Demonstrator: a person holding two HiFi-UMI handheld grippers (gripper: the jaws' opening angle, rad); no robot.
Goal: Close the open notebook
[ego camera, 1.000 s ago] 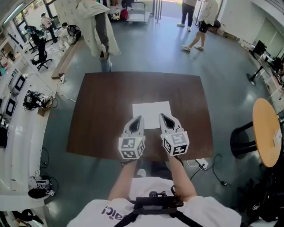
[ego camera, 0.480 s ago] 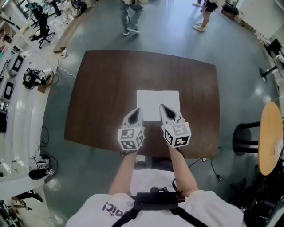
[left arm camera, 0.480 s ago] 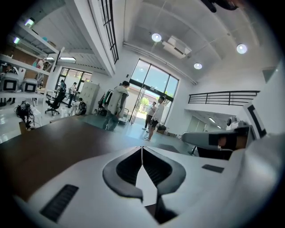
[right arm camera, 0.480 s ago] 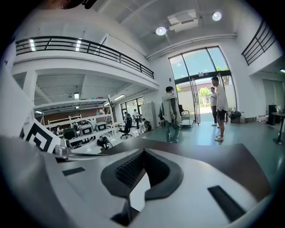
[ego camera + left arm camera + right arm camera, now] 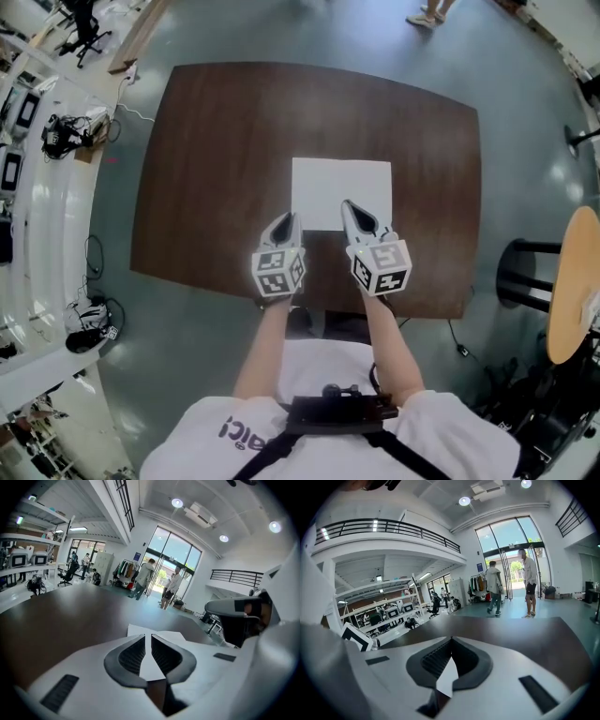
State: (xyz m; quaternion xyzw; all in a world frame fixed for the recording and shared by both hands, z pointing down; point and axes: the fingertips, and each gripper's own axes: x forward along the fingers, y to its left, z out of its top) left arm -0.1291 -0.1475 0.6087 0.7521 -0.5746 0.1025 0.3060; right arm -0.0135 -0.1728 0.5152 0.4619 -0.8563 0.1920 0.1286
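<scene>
The open notebook (image 5: 342, 187) lies flat as a plain white rectangle on the dark brown table (image 5: 225, 141), a little right of its middle. My left gripper (image 5: 285, 221) hovers at the notebook's near left corner, jaws shut with nothing between them. My right gripper (image 5: 349, 208) is over the near edge of the white page, also shut and empty. In the left gripper view the white pages (image 5: 173, 635) show just past the closed left gripper (image 5: 148, 636). In the right gripper view a sliver of white page (image 5: 446, 677) shows behind the closed right gripper (image 5: 451, 640).
A round wooden side table (image 5: 572, 281) and a black stool (image 5: 530, 272) stand to the right of the table. A white bench with gear (image 5: 37, 216) and floor cables run along the left. People (image 5: 493, 588) stand far off by the glass doors.
Both grippers have come down toward the table and edged forward to the notebook's near edge. Both stay shut. The head view has tipped further down onto the table.
</scene>
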